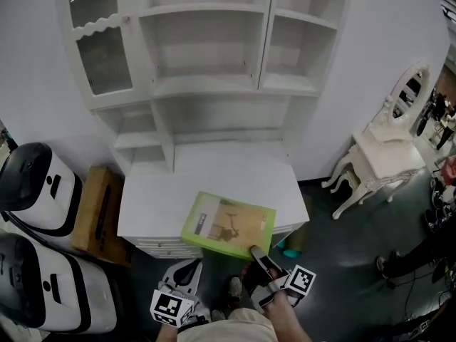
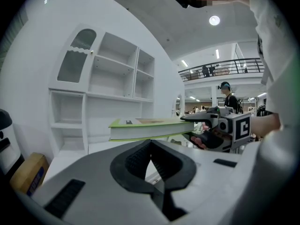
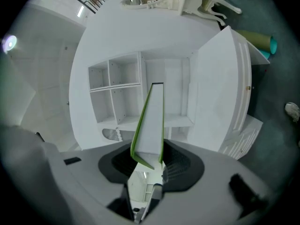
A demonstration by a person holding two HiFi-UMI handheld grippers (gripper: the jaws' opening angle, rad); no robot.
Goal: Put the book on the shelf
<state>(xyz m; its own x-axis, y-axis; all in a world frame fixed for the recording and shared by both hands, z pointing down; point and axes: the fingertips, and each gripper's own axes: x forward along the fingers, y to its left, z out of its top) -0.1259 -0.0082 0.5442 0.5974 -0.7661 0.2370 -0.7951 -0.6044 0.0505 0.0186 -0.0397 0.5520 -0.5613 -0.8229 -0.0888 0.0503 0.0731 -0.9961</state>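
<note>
A green-covered book (image 1: 228, 225) lies flat in the air over the front edge of the white cabinet top (image 1: 214, 166). My right gripper (image 1: 258, 255) is shut on the book's near right corner. In the right gripper view the book (image 3: 151, 125) stands edge-on between the pads, pointing at the white shelf unit (image 3: 126, 93). My left gripper (image 1: 187, 271) hangs lower, left of the book and below the cabinet front, shut with nothing in it. From the left gripper view (image 2: 151, 142) the book (image 2: 145, 128) shows side-on, with the right gripper (image 2: 220, 130) at its right end. The shelf unit (image 1: 206, 84) has bare compartments.
Two white rounded machines (image 1: 35, 184) and a cardboard box (image 1: 100, 212) stand left of the cabinet. A white ornate table with a mirror (image 1: 385, 155) stands at the right. A person (image 2: 229, 95) is far off in the hall.
</note>
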